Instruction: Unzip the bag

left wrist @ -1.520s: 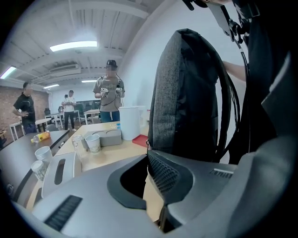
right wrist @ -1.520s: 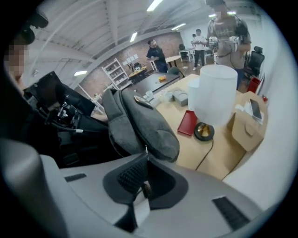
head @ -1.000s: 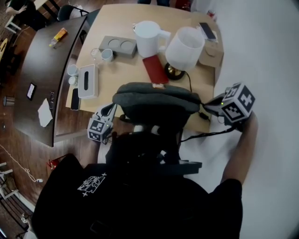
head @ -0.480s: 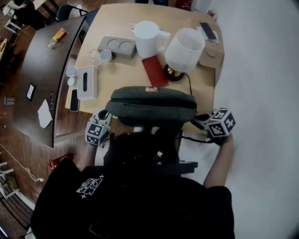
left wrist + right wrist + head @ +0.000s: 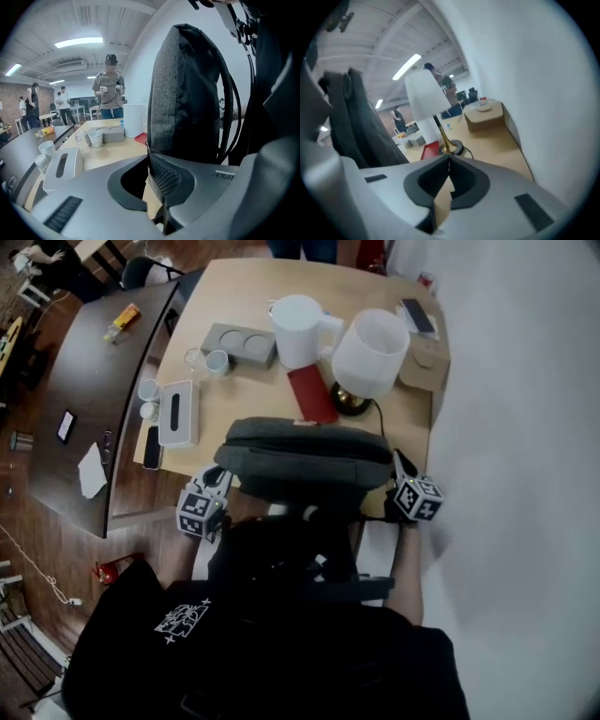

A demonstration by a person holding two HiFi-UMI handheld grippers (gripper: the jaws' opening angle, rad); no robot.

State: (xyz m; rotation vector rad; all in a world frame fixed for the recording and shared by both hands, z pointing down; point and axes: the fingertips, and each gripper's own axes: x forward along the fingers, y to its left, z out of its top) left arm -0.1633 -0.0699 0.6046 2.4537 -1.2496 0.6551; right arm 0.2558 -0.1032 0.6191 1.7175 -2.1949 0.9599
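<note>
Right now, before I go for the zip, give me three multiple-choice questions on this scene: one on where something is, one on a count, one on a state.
1. Where does the red notebook lie?
A) on the floor
B) on the tan table, between the backpack and the lamp
C) inside the backpack

2. How many round wells does the grey tray have?
A) two
B) four
C) six

3. How do the right gripper jaws stand?
A) wide apart
B) clamped on the red notebook
C) together, nothing between them

Answers:
1 B: the head view shows it flat on the table, just past the backpack, beside the lamp's brass base.
2 A: two rings show side by side on its top.
3 C: the right gripper view shows the jaws meeting on a thin slit.
</note>
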